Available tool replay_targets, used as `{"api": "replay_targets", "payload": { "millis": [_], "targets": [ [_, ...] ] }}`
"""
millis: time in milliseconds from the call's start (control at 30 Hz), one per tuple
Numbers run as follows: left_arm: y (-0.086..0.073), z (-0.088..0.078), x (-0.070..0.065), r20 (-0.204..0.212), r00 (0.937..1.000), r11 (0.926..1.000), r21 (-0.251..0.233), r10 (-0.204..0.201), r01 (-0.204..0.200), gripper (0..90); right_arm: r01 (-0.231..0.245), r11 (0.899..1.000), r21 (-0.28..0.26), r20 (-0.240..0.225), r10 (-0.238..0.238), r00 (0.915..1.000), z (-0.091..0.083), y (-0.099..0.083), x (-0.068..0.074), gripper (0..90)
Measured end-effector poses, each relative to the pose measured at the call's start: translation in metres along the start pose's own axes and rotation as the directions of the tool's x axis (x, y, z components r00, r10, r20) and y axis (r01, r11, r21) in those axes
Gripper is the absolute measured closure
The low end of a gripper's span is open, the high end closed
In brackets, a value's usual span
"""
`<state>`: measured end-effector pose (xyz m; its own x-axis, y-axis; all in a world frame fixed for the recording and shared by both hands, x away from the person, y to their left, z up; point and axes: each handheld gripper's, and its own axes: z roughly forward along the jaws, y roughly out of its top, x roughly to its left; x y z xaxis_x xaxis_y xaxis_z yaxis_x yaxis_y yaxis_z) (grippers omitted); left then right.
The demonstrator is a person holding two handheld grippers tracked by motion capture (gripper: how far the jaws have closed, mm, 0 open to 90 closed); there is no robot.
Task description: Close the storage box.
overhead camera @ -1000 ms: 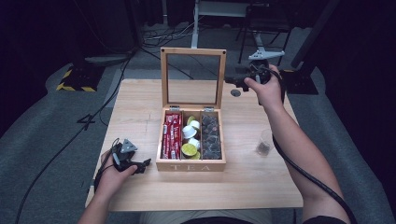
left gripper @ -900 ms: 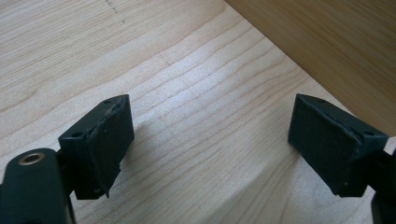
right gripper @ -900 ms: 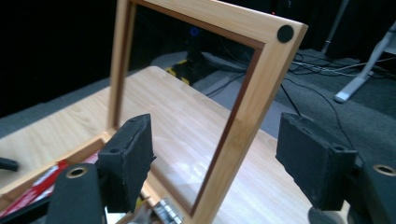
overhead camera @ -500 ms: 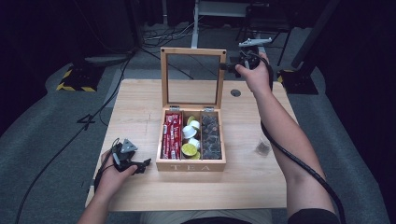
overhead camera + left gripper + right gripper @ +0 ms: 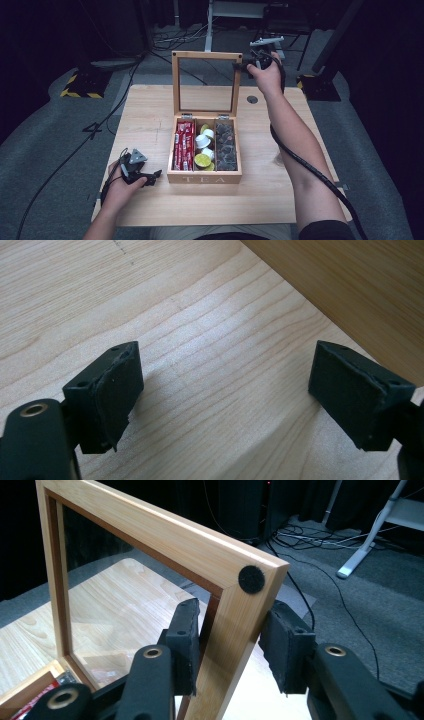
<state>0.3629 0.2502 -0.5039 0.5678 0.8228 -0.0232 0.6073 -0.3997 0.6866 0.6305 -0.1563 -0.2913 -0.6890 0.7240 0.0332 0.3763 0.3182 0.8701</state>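
Jaws of the right gripper (image 5: 227,647), just closing, straddle the upright lid frame (image 5: 240,625) of the tea box (image 5: 205,177), one pad touching, while the left gripper (image 5: 225,395) rests spread over bare table (image 5: 200,315).

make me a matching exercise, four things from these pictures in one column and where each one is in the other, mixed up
Things:
1. right claw
2. left claw
3. red packets
4. dark pods

Places:
A. right-hand compartment of the tea box
B. on either side of the upright lid frame, near its corner
C. left-hand compartment of the tea box
D. low over the table, left of the box, nothing between its pads

Pairs: 1-B, 2-D, 3-C, 4-A
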Motion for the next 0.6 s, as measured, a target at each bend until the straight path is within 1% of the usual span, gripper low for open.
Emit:
{"api": "replay_targets", "payload": {
  "millis": [167,300,500,600],
  "targets": [
    [0.0,0.0,0.0,0.0,1.0,1.0,0.0,0.0,0.0,14.8,0.024,1.0,0.009,0.009,-0.024,0.9997,-0.005,0.001,0.005,60.4],
    [0.0,0.0,0.0,0.001,1.0,1.0,0.001,-0.005,0.005,14.7,0.048,0.999,0.004,0.01,-0.048,0.9988,-0.011,0.001,0.01,60.4],
    [0.001,0.001,0.0,-0.001,1.0,1.0,-0.001,-0.003,0.003,14.7,0.087,0.996,-0.015,-0.023,-0.087,0.9959,-0.029,-0.002,0.019,62.4],
    [0.001,0.001,0.0,-0.001,1.0,1.0,-0.002,-0.004,0.004,14.7,0.122,0.992,-0.021,-0.037,-0.122,0.9918,-0.04,-0.005,0.025,64.0]
  ]
}}
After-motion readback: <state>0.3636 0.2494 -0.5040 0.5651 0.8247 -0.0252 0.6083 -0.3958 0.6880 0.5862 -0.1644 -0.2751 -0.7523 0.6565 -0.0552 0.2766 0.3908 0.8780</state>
